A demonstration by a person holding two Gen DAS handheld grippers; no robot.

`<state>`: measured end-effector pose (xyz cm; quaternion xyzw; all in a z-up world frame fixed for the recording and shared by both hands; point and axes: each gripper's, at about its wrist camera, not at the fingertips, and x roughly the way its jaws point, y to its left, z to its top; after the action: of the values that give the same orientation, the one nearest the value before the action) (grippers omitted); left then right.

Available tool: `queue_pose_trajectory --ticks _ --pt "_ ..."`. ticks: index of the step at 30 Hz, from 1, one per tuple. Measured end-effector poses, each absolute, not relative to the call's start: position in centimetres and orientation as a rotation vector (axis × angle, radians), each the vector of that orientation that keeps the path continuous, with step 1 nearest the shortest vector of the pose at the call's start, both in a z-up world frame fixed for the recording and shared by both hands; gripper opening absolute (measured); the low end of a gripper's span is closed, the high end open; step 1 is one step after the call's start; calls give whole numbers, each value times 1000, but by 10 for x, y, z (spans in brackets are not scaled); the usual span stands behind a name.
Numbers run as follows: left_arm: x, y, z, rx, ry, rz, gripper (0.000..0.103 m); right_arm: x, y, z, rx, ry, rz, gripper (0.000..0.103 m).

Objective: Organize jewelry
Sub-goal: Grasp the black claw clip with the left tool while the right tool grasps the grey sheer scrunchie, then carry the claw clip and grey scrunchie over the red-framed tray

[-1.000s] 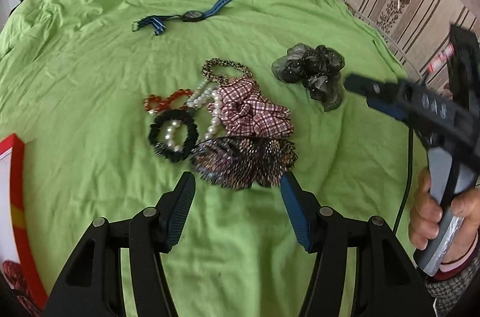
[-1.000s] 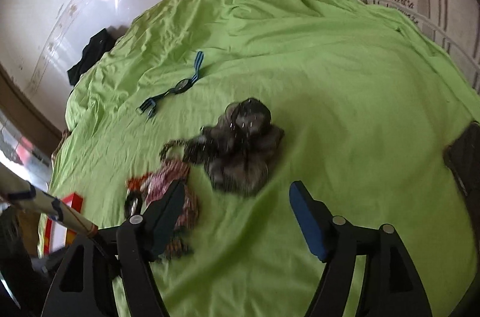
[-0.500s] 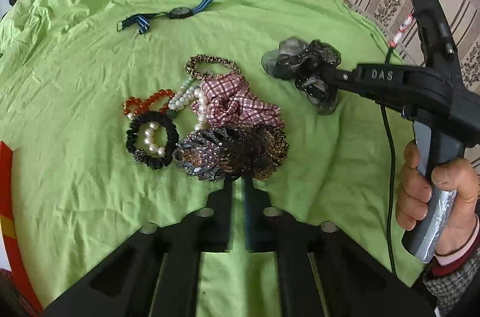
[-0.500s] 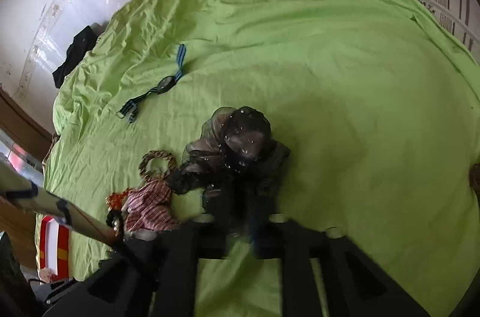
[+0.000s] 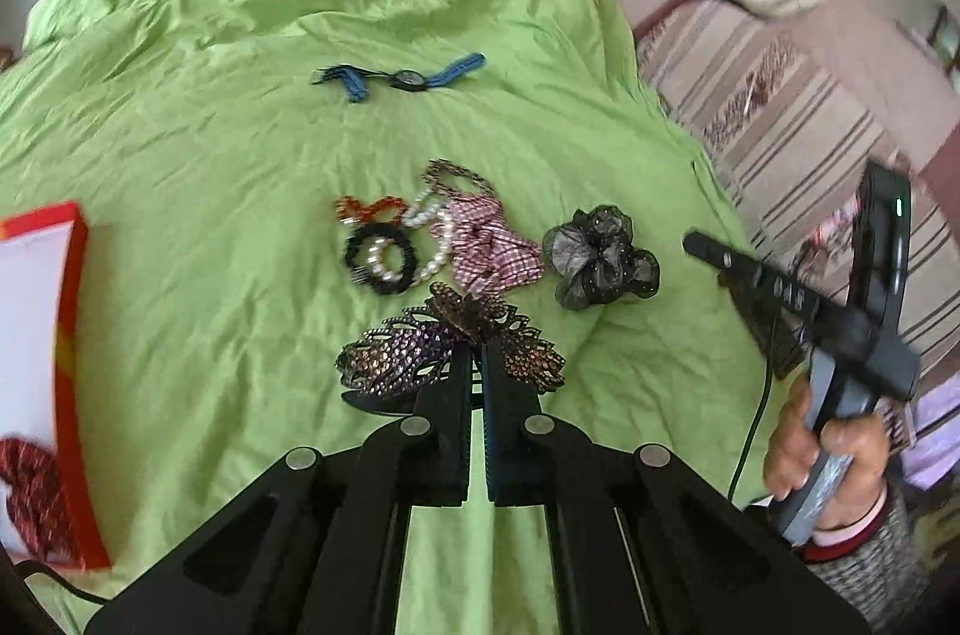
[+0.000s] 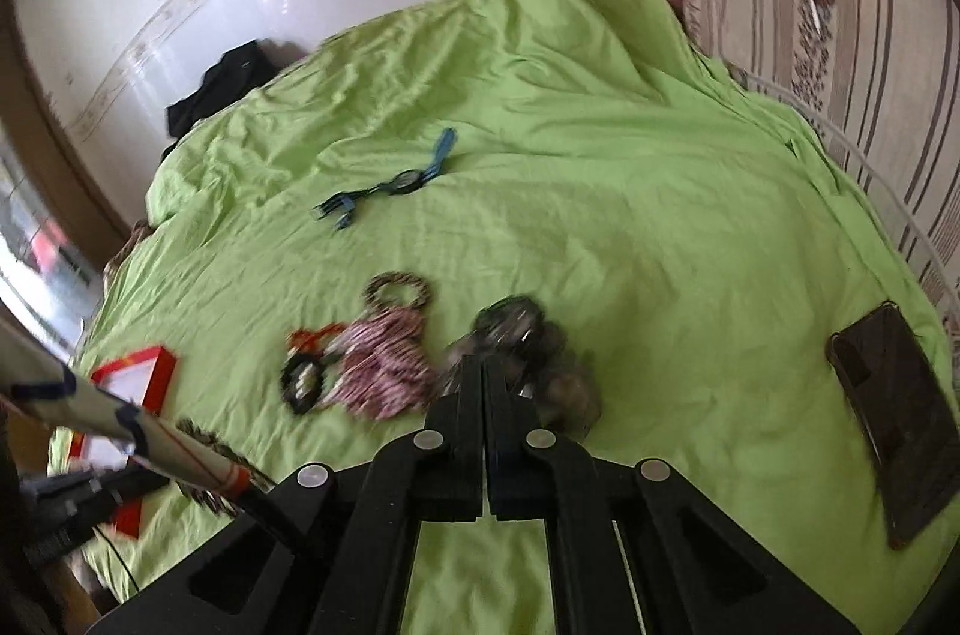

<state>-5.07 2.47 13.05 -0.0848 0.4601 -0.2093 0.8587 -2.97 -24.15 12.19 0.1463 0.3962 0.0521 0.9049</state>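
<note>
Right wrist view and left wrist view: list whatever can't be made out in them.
- Dark scrunchie, right wrist view: motion-blurred, and the right claw covers its near side, so a grip can't be confirmed.
- Jewelled hair clip, left wrist view: its middle hides behind the shut left claw.
- Red box, left wrist view: cut off by the left edge, contents only partly seen.
- Hair clip again, right wrist view: mostly hidden behind the other tool's handle.

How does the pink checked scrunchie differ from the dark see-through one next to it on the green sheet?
The pink checked scrunchie is opaque gingham and touches the pearl beads; the dark sheer scrunchie is translucent grey-black with tiny sparkles and lies apart to its right. The pink one looks flatter, the dark one puffier. Both are gathered fabric hair ties on the green sheet.
</note>
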Motion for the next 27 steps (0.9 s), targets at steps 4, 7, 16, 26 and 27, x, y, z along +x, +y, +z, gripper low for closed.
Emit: queue_pose_trajectory --ticks 4,7,16,26,27 --pt "-73 58 135 -221 962 -421 3 -54 -225 125 298 827 159 1" --pt "-81 73 123 -174 996 -347 6 -67 -217 117 304 854 183 2" --pt "-78 122 96 -283 1033 -296 45 -69 -217 97 315 876 133 47" --pt "-34 108 69 -332 1084 -381 62 -34 -247 79 394 876 67 78" --pt "-31 105 65 -319 1090 -388 64 -30 -249 78 397 877 64 79"
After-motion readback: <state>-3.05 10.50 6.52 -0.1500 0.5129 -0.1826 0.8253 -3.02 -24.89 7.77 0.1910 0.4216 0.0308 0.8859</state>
